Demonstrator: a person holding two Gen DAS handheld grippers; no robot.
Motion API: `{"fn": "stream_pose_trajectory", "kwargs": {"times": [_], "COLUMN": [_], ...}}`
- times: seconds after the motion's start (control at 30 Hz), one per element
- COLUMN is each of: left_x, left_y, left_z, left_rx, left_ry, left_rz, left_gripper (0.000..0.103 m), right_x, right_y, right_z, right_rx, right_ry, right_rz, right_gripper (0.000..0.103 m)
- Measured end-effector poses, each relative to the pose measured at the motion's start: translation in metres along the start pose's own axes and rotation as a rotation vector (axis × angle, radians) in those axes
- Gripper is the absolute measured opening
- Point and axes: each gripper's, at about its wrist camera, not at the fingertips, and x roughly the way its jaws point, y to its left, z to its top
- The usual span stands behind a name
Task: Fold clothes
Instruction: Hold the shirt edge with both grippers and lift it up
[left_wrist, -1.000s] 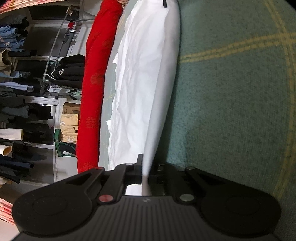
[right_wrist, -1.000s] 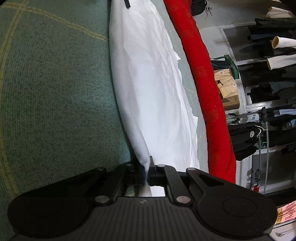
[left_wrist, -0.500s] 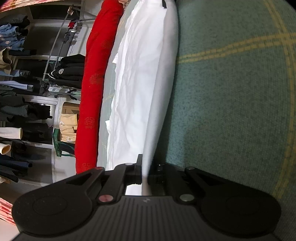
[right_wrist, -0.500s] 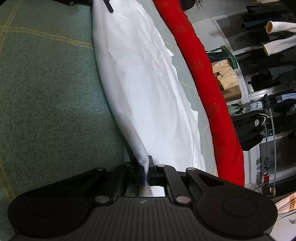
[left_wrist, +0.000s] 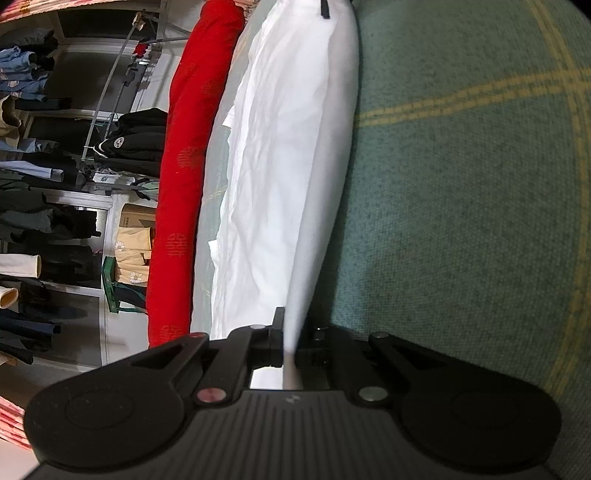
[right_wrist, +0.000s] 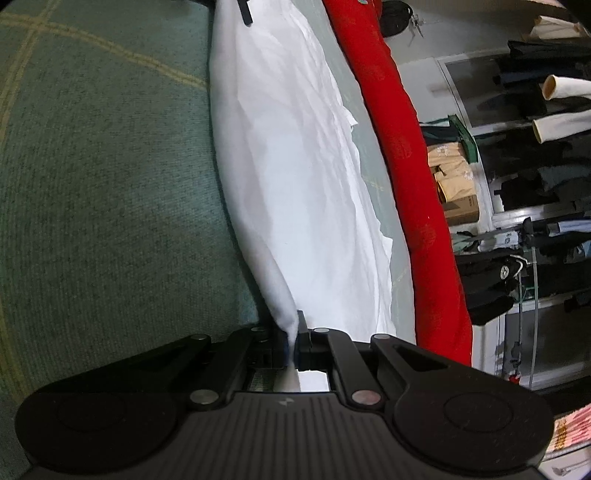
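The left tongs (left_wrist: 290, 341) were pressed together on one end of a white garment (left_wrist: 280, 155), the cloth running up out of the jaws as a taut, doubled edge. The right tongs (right_wrist: 293, 341) pinched the other end of the same white garment (right_wrist: 295, 177) in the same way. Each wrist view looked along that stretched edge toward the far end, where a dark finger (left_wrist: 325, 9) of the opposite tool could be seen gripping the cloth at the top of the left view, and likewise a dark finger (right_wrist: 245, 14) in the right view.

Both tools were rolled onto their sides, so the room stood tilted in each view. The garment hung between them over a green woven surface with thin yellow lines (left_wrist: 472, 184), its wrinkled lower layers sagging toward a red cloth-covered edge (left_wrist: 181, 192) just beside it. Whether the garment's loose folds touched the green surface could not be told.

Beyond the red edge lay shelves of dark folded clothes (right_wrist: 491, 280) and a cardboard box (right_wrist: 460, 210).
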Motion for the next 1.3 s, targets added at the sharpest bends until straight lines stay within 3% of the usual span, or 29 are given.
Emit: {"fn": "stream_pose_trajectory", "kwargs": {"times": [0.17, 0.53, 1.3], "left_x": [-0.005, -0.021, -0.146], "left_y": [0.004, 0.017, -0.025], "left_z": [-0.001, -0.001, -0.029], "left_rx": [0.003, 0.014, 0.131], "left_ry": [-0.01, -0.032, -0.082], "left_rz": [0.022, 0.067, -0.036], "left_gripper": [0.0, 0.0, 0.0], "right_x": [0.002, -0.028, -0.158], "right_y": [-0.005, -0.029, 0.002], "right_z": [0.008, 0.002, -0.005], "right_rx": [0.02, 0.08, 0.044], "right_ry": [0.042, -0.014, -0.016], "right_rz": [0.007, -0.019, 0.172], "right_gripper": [0.006, 0.005, 0.005]}}
